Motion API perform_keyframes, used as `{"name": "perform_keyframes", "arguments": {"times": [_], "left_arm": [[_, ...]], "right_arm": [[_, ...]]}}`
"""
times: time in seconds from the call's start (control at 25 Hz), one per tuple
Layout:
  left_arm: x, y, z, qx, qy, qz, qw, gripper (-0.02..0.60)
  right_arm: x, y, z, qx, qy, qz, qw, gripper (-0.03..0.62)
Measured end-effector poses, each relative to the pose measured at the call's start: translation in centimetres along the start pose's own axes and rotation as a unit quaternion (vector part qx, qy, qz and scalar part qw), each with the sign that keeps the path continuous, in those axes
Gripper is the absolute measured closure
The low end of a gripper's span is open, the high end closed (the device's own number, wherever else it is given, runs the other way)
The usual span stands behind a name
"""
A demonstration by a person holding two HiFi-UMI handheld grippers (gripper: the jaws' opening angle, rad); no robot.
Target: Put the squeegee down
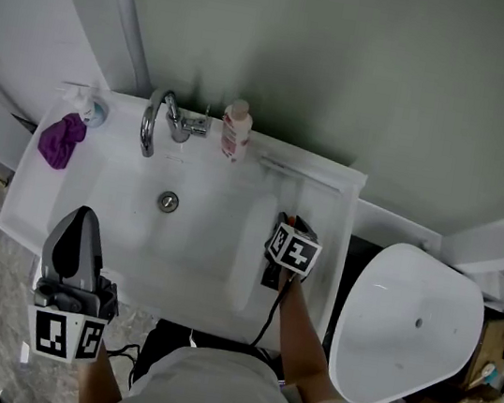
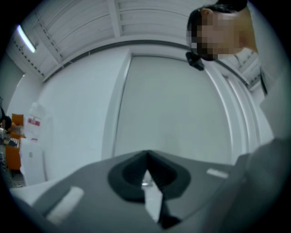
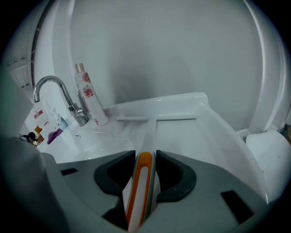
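The squeegee (image 3: 144, 175) has a white handle with an orange stripe, and it runs straight out between the pads of my right gripper (image 3: 144, 159), which close against both of its sides. Its white blade bar (image 3: 157, 119) lies across the sink's back right deck. From the head view, the right gripper (image 1: 288, 224) points down over the right side of the white sink (image 1: 27, 212), with the squeegee bar (image 1: 299, 172) lying beyond it. My left gripper (image 1: 82, 214) hovers level at the sink's front left, shut with nothing in it, and in its own view the left gripper (image 2: 146, 157) faces a white wall.
A chrome faucet (image 1: 156, 119) stands at the back of the basin, with a flowered bottle (image 1: 236, 130) to its right. A purple cloth (image 1: 61, 139) and a small bottle (image 1: 87, 105) lie at the back left corner. A white toilet (image 1: 408, 325) stands to the right of the sink.
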State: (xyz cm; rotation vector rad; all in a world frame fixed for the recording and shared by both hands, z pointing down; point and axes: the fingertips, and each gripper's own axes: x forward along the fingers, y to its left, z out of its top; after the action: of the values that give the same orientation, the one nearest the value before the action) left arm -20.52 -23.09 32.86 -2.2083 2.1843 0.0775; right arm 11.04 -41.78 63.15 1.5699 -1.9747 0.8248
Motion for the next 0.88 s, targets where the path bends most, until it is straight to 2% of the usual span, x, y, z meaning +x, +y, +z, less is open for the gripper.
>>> {"name": "perform_keyframes", "arguments": {"times": [0.36, 0.56, 0.72, 0.88], "left_arm": [[-1.2, 0.7, 0.3, -0.001, -0.003, -0.004, 1.0000, 0.574], [-2.2, 0.9, 0.8, -0.005, -0.012, -0.016, 0.9998, 0.574], [-2.5, 0.7, 1.3, -0.011, -0.018, -0.038, 0.9990, 0.574], [-2.9, 0.3, 1.8, -0.015, -0.027, -0.063, 0.9975, 0.574]], "right_arm": [[-0.9, 0.1, -0.5, 0.014, -0.002, 0.006, 1.000, 0.439], [-3.5, 0.6, -0.1, 0.019, -0.042, 0.010, 0.999, 0.442], [-5.7, 1.1, -0.2, 0.020, -0.068, 0.021, 0.997, 0.481], [-8.3, 1.3, -0.4, 0.026, -0.091, 0.021, 0.995, 0.562]]}}
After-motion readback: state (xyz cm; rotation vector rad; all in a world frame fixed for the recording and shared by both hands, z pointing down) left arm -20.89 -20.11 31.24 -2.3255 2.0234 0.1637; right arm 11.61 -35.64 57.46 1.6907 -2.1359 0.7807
